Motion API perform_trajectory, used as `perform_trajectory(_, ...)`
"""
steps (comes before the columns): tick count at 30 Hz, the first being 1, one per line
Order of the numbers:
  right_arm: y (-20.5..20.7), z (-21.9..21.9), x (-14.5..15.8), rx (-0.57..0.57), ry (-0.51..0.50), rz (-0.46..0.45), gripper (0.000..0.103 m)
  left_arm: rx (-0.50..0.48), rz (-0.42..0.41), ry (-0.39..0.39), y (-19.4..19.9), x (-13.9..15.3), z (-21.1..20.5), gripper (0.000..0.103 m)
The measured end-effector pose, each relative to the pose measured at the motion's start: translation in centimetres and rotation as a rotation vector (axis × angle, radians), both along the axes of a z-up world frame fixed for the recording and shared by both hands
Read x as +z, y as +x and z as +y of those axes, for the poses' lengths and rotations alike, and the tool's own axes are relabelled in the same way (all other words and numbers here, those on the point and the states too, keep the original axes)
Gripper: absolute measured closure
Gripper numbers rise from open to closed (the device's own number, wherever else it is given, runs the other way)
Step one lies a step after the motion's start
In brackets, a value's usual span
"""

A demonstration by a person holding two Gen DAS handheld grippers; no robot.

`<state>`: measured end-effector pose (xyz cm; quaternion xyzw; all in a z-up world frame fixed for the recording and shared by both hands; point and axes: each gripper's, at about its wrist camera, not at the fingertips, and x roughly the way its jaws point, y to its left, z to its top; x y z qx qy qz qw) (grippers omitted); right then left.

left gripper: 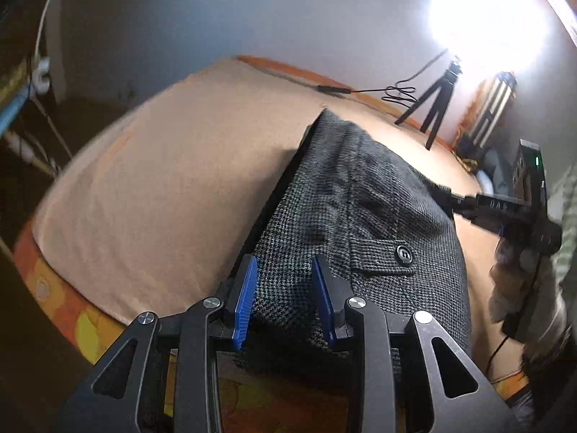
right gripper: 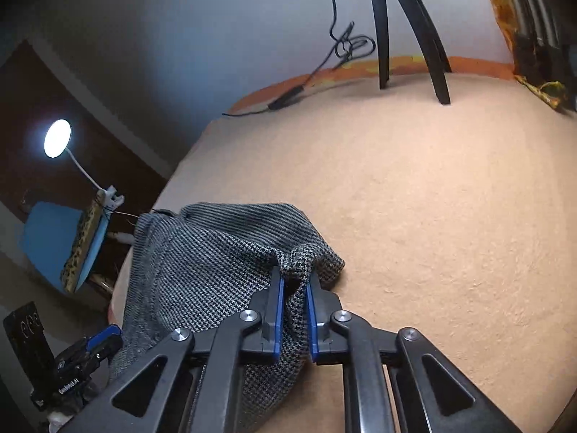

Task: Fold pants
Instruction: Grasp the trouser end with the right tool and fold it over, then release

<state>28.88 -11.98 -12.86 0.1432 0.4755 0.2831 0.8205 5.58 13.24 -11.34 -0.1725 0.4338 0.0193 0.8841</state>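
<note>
Grey houndstooth pants [left gripper: 360, 216] lie on a beige blanket [left gripper: 162, 198], with a buttoned back pocket [left gripper: 404, 254] facing up. My left gripper [left gripper: 285, 270] is open, its blue pads either side of the pants' near edge, the fabric loose between them. My right gripper [right gripper: 295, 281] is shut on a bunched fold of the pants [right gripper: 216, 252] and holds it up a little above the blanket [right gripper: 414, 216]. The right gripper also shows in the left wrist view [left gripper: 450, 196] at the pants' right edge. The left gripper shows at the lower left of the right wrist view [right gripper: 104, 335].
A black tripod [left gripper: 436, 104] stands at the blanket's far edge with a black cable [left gripper: 378, 90] beside it. An orange patterned sheet [left gripper: 72, 317] borders the blanket. A lit lamp [right gripper: 57, 139] and a blue chair [right gripper: 54, 238] stand off to the left.
</note>
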Motion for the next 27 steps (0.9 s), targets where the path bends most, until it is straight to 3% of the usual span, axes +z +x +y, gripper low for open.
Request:
perform_trajectory(1,0.0,0.2,-0.2,-0.001,-0.003,-0.002,0.095,0.014,0.01,-0.022,0.2,-0.4,0.3,0.073)
perform_trajectory(3,0.0,0.3,-0.3,-0.006,-0.001,0.002,0.095,0.048,0.029,0.005,0.3,-0.8,0.8,0.071)
perform_trajectory(5,0.2,-0.2,-0.4,-0.009,0.002,0.01,0.095,0.068,0.037,-0.026,0.3,-1.2,1.7,0.063)
perform_trajectory(8,-0.1,-0.3,0.0,0.014,-0.015,-0.009,0.092,0.081,0.021,-0.024,-0.2,-0.7,2.1,0.063)
perform_trajectory(14,-0.8,-1.2,1.4,0.017,0.01,-0.009,0.067,0.059,-0.006,-0.025,-0.9,0.8,2.1,0.062)
perform_trajectory(15,-1.1,-1.6,1.7,0.02,0.019,-0.01,0.06,0.056,-0.008,-0.038,-1.1,1.0,2.1,0.06)
perform_trajectory(17,-1.5,-2.0,2.2,0.027,0.03,-0.012,0.059,0.053,-0.008,-0.067,-1.7,1.4,1.9,0.058)
perform_trajectory(21,-2.0,-2.4,2.2,0.046,0.049,0.014,0.044,0.072,0.003,-0.176,-3.1,1.7,2.0,0.049)
perform_trajectory(27,-2.5,-2.9,1.0,0.052,0.097,0.069,0.042,0.089,0.043,-0.249,-3.2,1.0,1.7,0.048)
